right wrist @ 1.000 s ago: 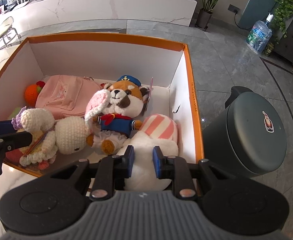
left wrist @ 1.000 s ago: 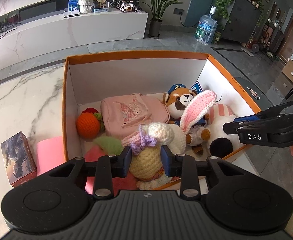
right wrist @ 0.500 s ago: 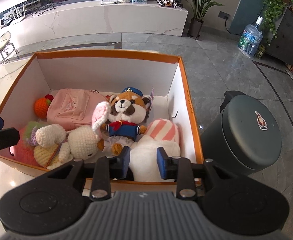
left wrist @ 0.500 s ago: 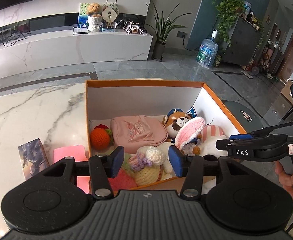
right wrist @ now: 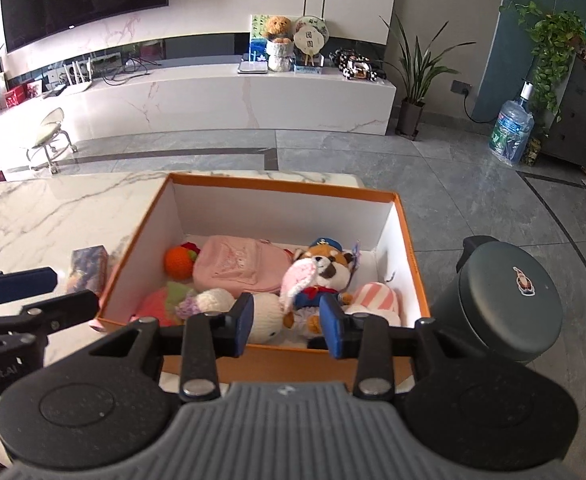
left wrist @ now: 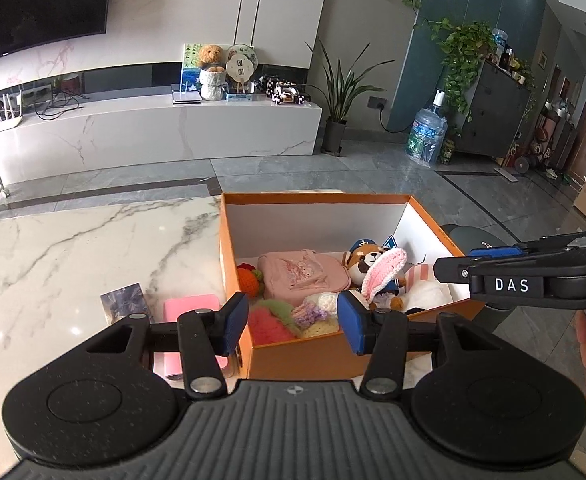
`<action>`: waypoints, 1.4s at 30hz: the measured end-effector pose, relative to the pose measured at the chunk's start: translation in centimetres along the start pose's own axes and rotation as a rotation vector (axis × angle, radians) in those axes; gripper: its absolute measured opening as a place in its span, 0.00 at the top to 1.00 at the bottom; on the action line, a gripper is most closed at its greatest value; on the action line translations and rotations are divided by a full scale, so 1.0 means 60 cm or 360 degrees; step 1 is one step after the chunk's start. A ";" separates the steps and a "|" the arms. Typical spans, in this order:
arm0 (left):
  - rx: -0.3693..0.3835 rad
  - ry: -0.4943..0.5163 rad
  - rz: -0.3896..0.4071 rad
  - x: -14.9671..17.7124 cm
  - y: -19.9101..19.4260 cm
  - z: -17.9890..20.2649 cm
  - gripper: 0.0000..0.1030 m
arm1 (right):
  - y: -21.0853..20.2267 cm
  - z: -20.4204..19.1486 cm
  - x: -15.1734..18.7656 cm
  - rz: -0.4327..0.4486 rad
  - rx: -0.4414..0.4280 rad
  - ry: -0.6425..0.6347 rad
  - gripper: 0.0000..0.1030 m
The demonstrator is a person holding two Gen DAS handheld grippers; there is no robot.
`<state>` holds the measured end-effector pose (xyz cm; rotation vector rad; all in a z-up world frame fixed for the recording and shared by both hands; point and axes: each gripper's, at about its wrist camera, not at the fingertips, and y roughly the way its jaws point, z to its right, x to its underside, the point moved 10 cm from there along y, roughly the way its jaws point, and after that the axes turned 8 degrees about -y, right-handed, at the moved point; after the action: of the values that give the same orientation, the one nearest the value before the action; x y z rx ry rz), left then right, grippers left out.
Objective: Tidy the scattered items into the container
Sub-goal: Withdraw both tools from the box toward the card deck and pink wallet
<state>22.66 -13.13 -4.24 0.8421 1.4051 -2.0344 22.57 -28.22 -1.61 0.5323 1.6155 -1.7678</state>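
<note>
Both grippers, left gripper (left wrist: 293, 316) and right gripper (right wrist: 285, 325), are held spread and empty above the orange box (right wrist: 409, 256), lower centre. Plush toys (right wrist: 317, 276) are packed inside; a pink case (left wrist: 191, 306) and what is possibly a card box (left wrist: 125, 304) are left outside, lower left.

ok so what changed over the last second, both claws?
Left claw let go of the crocheted white bunny with the purple bow, opened wide and pulled up and back. Right claw also opened and drew back from the white plush with the pink striped cap. Unchanged: toys in the orange cardboard box; pink pad and printed box on the marble table.
</note>
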 end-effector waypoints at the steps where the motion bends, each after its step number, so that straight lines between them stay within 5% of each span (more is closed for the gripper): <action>1: -0.0012 -0.0008 0.0010 0.001 -0.009 -0.008 0.44 | -0.009 -0.012 -0.004 0.0019 -0.0019 0.0004 0.61; 10: -0.0133 -0.0156 0.0107 0.012 -0.083 -0.107 0.44 | -0.061 -0.142 -0.019 0.0188 -0.0137 0.0095 0.59; 20: -0.0247 -0.0315 0.0142 0.055 -0.127 -0.226 0.44 | -0.086 -0.229 0.029 0.0365 -0.0046 0.0248 0.54; 32: -0.0238 -0.0281 -0.0007 0.125 -0.091 -0.275 0.45 | -0.006 -0.328 0.117 0.0277 0.0051 0.0053 0.54; 42: -0.0227 -0.0277 -0.0114 0.157 -0.024 -0.308 0.61 | 0.079 -0.366 0.124 0.0186 -0.0008 -0.0039 0.60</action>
<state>18.95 4.10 -15.22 0.5480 1.4796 -1.9794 17.68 -8.27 -13.35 0.5885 1.5402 -1.6775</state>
